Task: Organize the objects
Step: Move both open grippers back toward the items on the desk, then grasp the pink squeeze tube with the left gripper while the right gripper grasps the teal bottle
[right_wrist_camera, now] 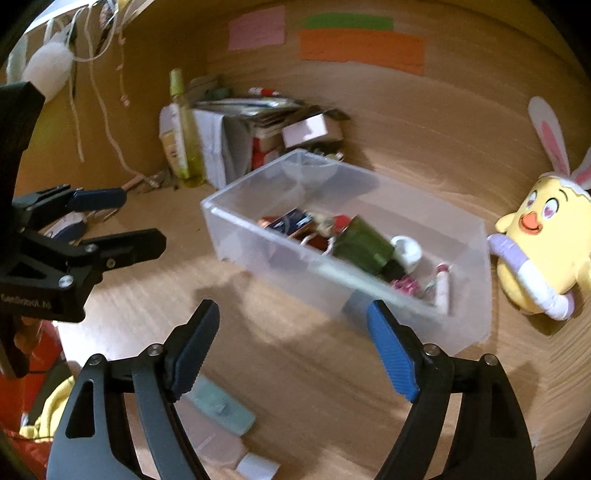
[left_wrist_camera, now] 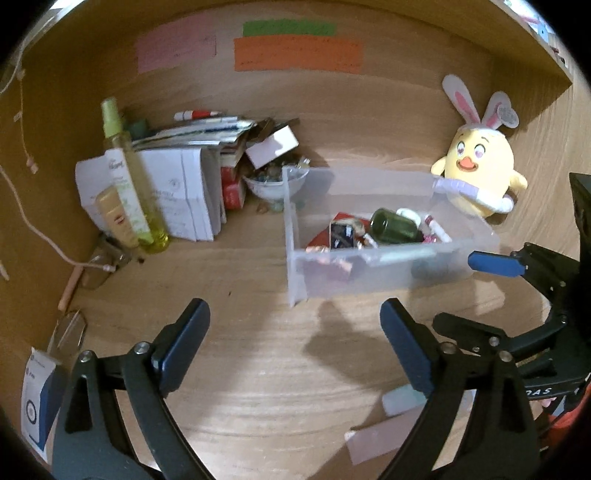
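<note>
Left wrist view: left gripper [left_wrist_camera: 295, 339] spread, empty; translucent plastic bin [left_wrist_camera: 369, 271] of small items centre-right. Right wrist view: right gripper [right_wrist_camera: 291, 347] spread, empty, bin centre. Between pickups; next likely grab pale green flat case [right_wrist_camera: 221, 408] at bottom.

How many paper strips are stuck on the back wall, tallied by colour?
Pink strip: 1
Green strip: 1
Orange strip: 1
Total: 3
</note>
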Tool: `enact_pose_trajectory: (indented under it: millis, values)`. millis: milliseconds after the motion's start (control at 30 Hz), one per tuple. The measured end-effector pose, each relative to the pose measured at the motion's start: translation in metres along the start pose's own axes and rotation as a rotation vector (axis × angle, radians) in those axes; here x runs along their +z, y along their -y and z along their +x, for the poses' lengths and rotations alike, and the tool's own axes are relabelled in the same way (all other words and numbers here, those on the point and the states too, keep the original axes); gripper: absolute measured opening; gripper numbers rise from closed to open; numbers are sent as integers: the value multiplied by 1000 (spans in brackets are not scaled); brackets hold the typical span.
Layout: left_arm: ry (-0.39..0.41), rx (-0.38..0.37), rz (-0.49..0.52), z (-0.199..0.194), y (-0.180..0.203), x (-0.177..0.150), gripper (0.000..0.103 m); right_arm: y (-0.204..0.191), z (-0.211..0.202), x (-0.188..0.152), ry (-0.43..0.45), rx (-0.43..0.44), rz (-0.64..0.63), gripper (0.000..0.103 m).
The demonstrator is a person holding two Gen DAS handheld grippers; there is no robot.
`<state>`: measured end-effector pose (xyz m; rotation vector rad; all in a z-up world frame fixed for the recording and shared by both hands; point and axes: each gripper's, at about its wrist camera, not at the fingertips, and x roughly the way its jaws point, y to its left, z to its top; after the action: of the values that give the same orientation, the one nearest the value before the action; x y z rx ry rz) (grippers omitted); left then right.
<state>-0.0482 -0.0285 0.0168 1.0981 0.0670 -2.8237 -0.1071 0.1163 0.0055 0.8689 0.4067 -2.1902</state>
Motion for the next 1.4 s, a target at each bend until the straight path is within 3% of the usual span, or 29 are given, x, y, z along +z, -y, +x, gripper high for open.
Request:
enact_pose_trajectory:
  millis: [233,433,733,967,1100,1400]
  values:
    - [-52,2,-15,2,-12,-26,94,-13,13,-16,-69,11,-31,79]
    - [-81,-10,-32,3,-15,-41,94,-25,31,-27,-146,76,-60,78]
    - [-135,-22,-31,9,-16,-62,94,-31,27,-40,-182,84,-112,70]
    - [-149,-31,-17,7,-10,-71,94,-21,34,-43,-206,59,-96,49]
    - [-162,-75,7,8,2,-71,94,-11,34,-43,-202,58,-54,23]
    - [-187,-173,143,11,47,-74,94,28,14,-48,-155,-11,90,23]
